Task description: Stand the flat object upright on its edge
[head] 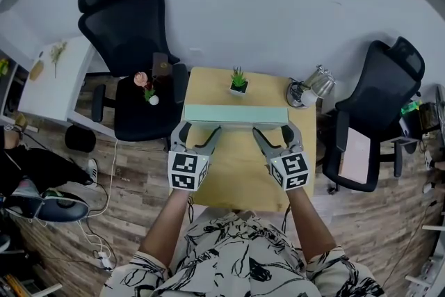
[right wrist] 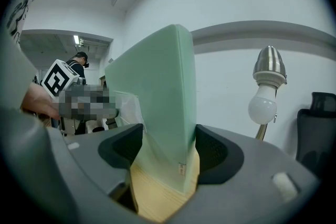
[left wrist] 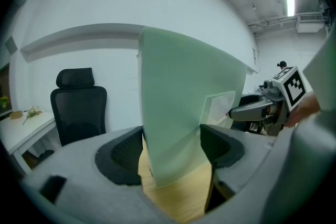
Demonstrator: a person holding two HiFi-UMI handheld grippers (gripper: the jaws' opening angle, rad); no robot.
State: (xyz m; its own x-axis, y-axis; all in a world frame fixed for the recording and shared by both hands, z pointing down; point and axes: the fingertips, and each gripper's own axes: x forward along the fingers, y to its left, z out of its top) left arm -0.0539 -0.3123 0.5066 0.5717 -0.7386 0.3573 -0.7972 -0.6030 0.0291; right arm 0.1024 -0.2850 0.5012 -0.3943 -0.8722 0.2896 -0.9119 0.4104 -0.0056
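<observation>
1. Log the left gripper (left wrist: 172, 149) as gripping: jaws closed on one end of the flat green box (left wrist: 184, 107), one pad on each broad face, set fairly wide by the box's thickness.
2. Log the right gripper (right wrist: 168, 150) the same way: jaws closed on the other end, pads on both faces.
3. Place the box just in front of the potted plant (head: 238, 80), on the person's side of it. Note the long axis running crosswise, broad faces near vertical, narrow long side up.
4. Treat the lower edge as at the tabletop (head: 240, 174). Can't confirm real contact from any view.
5. Judge the step as seating the box on its edge before release, probably late in the task.
6. Lower both ends evenly until the whole bottom edge sits flat. Check for no lean toward the plant or away from it.
7. Ease one pair of jaws a little first and test for wobble, then ease the other. Spread the pads straight apart, without dragging on the faces.
8. Back both grippers out away from the plant without brushing the box.
9. Expect easy tipping: narrow edge, tall face. Watch for a fall toward the plant, or onto the bulb lamp (head: 311, 89) beside it.
</observation>
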